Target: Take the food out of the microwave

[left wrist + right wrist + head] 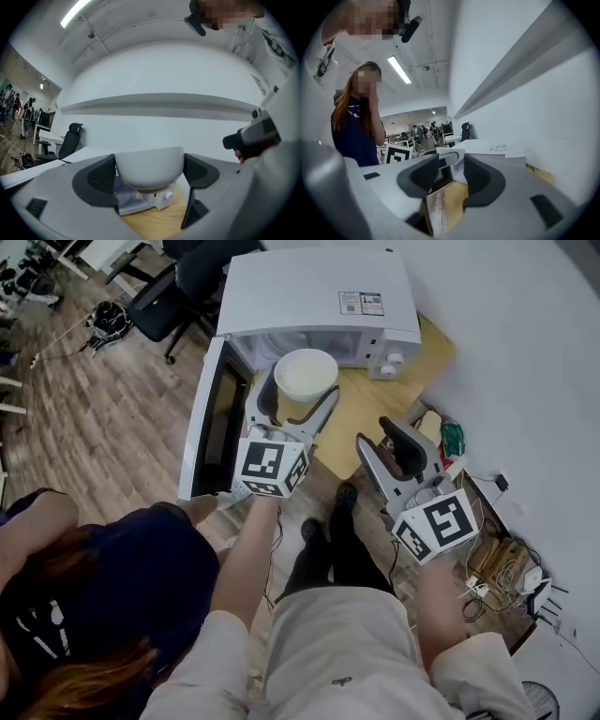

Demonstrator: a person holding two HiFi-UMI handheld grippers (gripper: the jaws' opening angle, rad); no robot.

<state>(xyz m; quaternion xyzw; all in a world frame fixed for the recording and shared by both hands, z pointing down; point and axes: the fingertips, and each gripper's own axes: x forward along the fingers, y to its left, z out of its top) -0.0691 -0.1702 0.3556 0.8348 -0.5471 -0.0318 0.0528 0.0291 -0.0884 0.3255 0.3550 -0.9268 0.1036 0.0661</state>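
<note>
— White bowl [305,374]: state its position.
— It is pinched in my left tongs [298,397], out of the cavity and raised in front of the microwave [319,296], above the near part of the wooden table [384,399]. One pad presses on each side of the bowl's wall below the rim, so the bowl hangs upright. What is inside looks pale; I cannot tell what it is.
— Right tongs?
— My right tongs [451,172] are spread, with nothing between the pads. They hang to the right of the bowl and nearer to me, apart from it. I judge that this leaves them free to steady the bowl or to shut the door.
— Door?
— The door [211,418] stands swung out to the left, which leaves the path toward me free.
— Remaining work?
— In my judgement the removal is nearly complete and only the set-down on the table remains. The risk is that a smooth, curved wall held at two points may slip if I tilt it.
</note>
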